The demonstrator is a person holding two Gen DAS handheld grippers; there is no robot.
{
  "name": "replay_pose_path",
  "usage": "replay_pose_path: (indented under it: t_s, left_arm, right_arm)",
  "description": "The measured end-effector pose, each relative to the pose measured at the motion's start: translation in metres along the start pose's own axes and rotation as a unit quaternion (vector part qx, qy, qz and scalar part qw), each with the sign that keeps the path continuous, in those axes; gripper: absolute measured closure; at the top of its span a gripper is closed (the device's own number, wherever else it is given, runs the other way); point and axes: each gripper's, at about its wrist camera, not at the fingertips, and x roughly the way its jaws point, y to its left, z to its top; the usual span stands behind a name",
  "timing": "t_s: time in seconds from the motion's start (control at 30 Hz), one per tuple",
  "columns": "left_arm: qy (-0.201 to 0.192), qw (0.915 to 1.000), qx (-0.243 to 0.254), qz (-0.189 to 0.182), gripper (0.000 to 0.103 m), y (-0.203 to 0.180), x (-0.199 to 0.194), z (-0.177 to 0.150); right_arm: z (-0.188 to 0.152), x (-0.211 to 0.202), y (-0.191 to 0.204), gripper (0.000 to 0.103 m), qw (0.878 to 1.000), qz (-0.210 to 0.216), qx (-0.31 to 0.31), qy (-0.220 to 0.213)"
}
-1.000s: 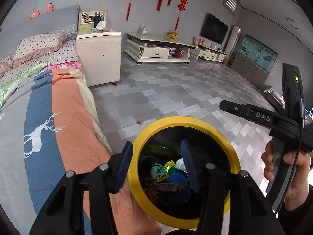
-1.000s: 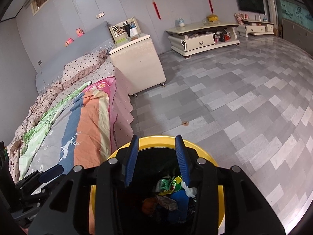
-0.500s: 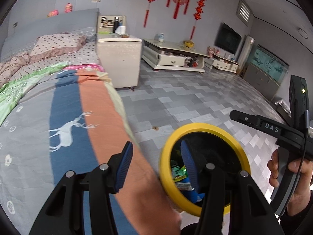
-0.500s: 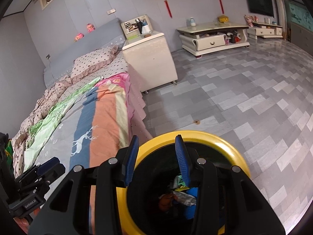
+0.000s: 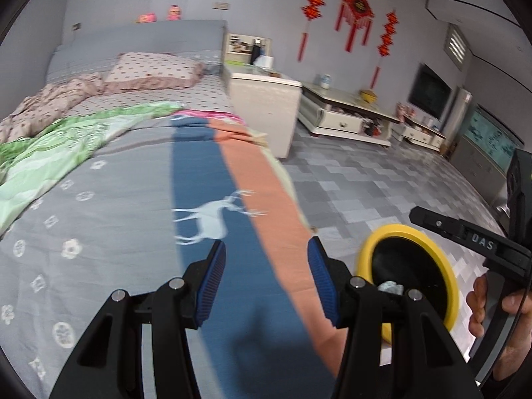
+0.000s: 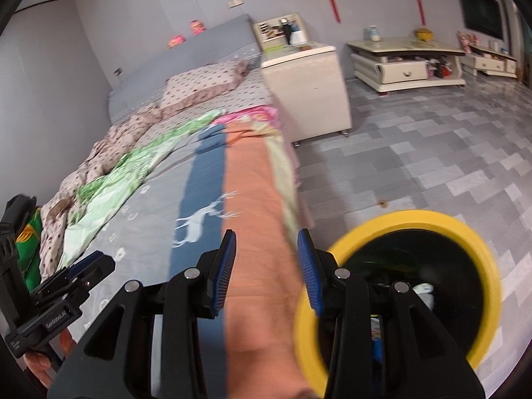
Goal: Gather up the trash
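Observation:
A yellow-rimmed black trash bin (image 5: 412,266) stands on the floor beside the bed; it also shows in the right wrist view (image 6: 415,276) with wrappers and white crumpled trash (image 6: 424,291) inside. My left gripper (image 5: 266,279) is open and empty over the bed's striped blanket (image 5: 206,199). My right gripper (image 6: 266,266) is open and empty over the blanket's orange stripe (image 6: 252,199), left of the bin. A green wrapper (image 6: 28,242) lies at the bed's far left edge, behind the left gripper's body.
A white nightstand (image 6: 309,89) stands at the bed's head. A low TV cabinet (image 6: 405,63) lines the far wall. Grey tiled floor (image 6: 432,153) spreads to the right. Pillows (image 5: 153,71) and a crumpled quilt (image 5: 43,146) lie on the bed.
Both grippers have swung left, away from above the bin to over the bed. The bin now sits at the right of both views.

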Motion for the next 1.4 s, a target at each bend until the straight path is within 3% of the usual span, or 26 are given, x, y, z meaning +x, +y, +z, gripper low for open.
replay_pose_path:
  t_s: [0.5, 0.7, 0.93, 1.0, 1.1, 1.23, 1.3, 1.4]
  left_arm:
    - [-0.005, 0.9945, -0.06, 0.086, 0.054, 0.121, -0.049, -0.032]
    - [-0.009, 0.992, -0.079, 0.098, 0.054, 0.147, -0.059, -0.056]
    - [0.01, 0.9898, -0.104, 0.097, 0.054, 0.165, -0.05, -0.087]
    - [0.007, 0.9893, -0.109, 0.096, 0.048, 0.169, -0.049, -0.093]
    - [-0.009, 0.9887, -0.113, 0.098, 0.032, 0.172, -0.052, -0.1]
    - [-0.036, 0.9874, -0.117, 0.1, 0.016, 0.176, -0.058, -0.102]
    - [-0.048, 0.9862, -0.115, 0.11, 0.012, 0.176, -0.061, -0.103]
    - [-0.058, 0.9853, -0.111, 0.116, 0.009, 0.176, -0.063, -0.102]
  right_arm:
    - [-0.035, 0.054, 0.141, 0.066, 0.994, 0.071, -0.063, 0.046]
    - [-0.06, 0.06, 0.165, 0.066, 0.994, 0.069, -0.081, 0.036]
    - [-0.088, 0.069, 0.167, 0.062, 0.994, 0.059, -0.091, 0.034]
    - [-0.094, 0.07, 0.166, 0.06, 0.994, 0.056, -0.09, 0.03]
    - [-0.101, 0.065, 0.164, 0.043, 0.995, 0.045, -0.091, 0.007]
    - [-0.11, 0.059, 0.165, 0.035, 0.994, 0.02, -0.104, -0.03]
    - [-0.111, 0.056, 0.165, 0.025, 0.994, 0.015, -0.103, -0.044]
    - [-0.113, 0.054, 0.164, 0.018, 0.993, -0.003, -0.102, -0.066]
